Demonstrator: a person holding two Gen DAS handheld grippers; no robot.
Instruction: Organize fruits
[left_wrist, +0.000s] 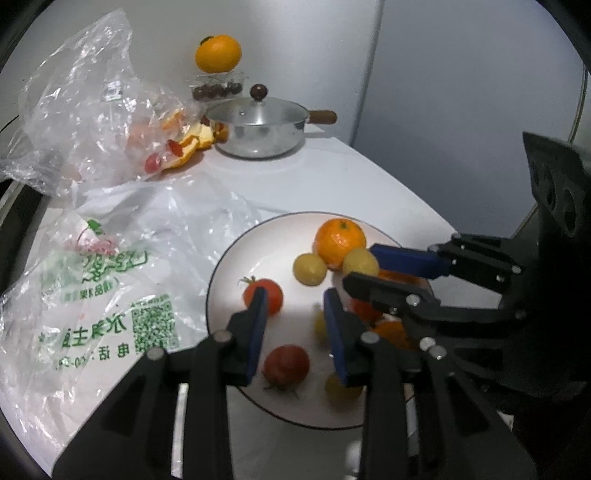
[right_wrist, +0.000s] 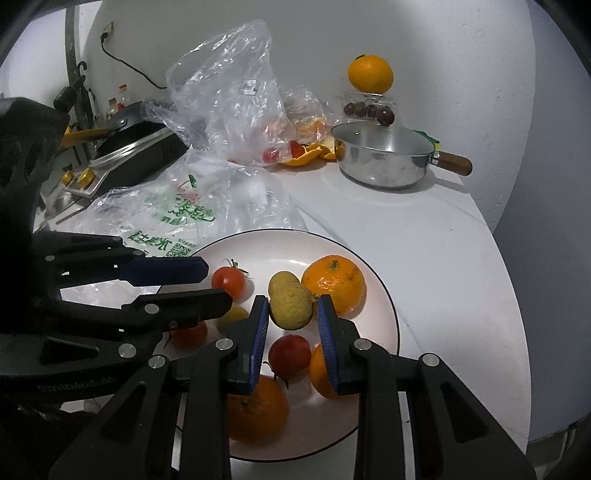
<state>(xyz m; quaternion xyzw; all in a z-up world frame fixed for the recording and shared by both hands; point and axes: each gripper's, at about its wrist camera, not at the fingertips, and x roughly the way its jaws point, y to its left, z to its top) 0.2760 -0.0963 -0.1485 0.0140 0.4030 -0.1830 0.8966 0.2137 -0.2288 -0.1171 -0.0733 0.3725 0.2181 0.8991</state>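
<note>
Right claw (right_wrist: 291, 314) grips lemon (right_wrist: 291, 306); tomato (right_wrist: 229, 282), orange (right_wrist: 334, 282) crowd plate (right_wrist: 388, 295).

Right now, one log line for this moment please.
right gripper: shut on yellow fruit | left gripper: open, empty | both over plate

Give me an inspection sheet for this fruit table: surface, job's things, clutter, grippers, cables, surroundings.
Surface: white table, partly covered.
Job's things: plate holding oranges, tomatoes and other yellow fruits.
Clutter: plastic bags, orange peel, lidded pot, lone orange on a clear box.
Grippers: left gripper open, empty, over the plate; right gripper shut on a yellow fruit.
Cables: black cable from a wall socket.
Surroundings: dark pan at left, white wall.
</note>
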